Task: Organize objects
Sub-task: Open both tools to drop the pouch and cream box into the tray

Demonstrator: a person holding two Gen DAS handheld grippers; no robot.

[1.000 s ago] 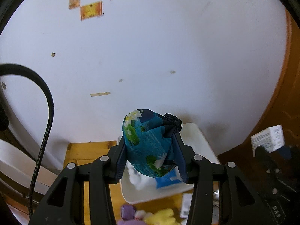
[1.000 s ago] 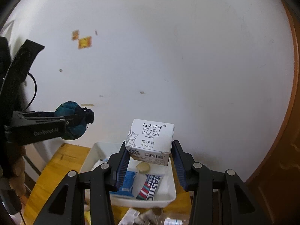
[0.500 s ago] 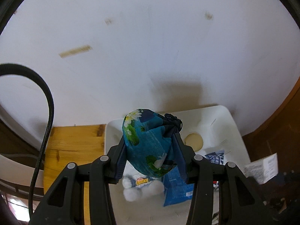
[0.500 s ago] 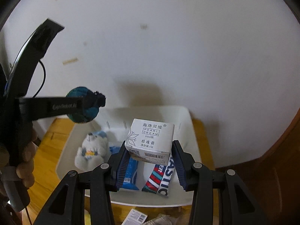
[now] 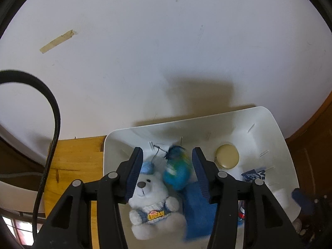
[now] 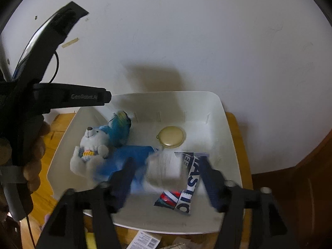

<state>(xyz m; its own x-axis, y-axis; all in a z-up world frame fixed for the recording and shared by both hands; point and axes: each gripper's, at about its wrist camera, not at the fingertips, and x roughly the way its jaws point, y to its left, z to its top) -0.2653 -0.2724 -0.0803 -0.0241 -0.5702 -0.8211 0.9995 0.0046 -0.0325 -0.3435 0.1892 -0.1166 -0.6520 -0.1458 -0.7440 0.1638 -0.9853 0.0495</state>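
Both tools (image 5: 167, 171) (image 6: 166, 179) spread wide, dropping pouch (image 5: 176, 172) and box (image 6: 164, 169)!
Bin (image 6: 217, 112) filling; blurred clutter below probably remains.

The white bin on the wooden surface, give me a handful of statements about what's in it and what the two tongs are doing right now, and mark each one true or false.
1. The left tongs are open, and the blue floral pouch sits blurred and loose between the fingers. True.
2. A white plush bear lies in the white bin. True.
3. The round beige tin sits outside the bin on the wood. False: it is inside the bin, near the back wall.
4. The right tongs are clamped on the white box. False: the fingers stand wide apart, and the box is a blur between them, over the bin.
5. The bear lies face down. False: its nose and face point up.
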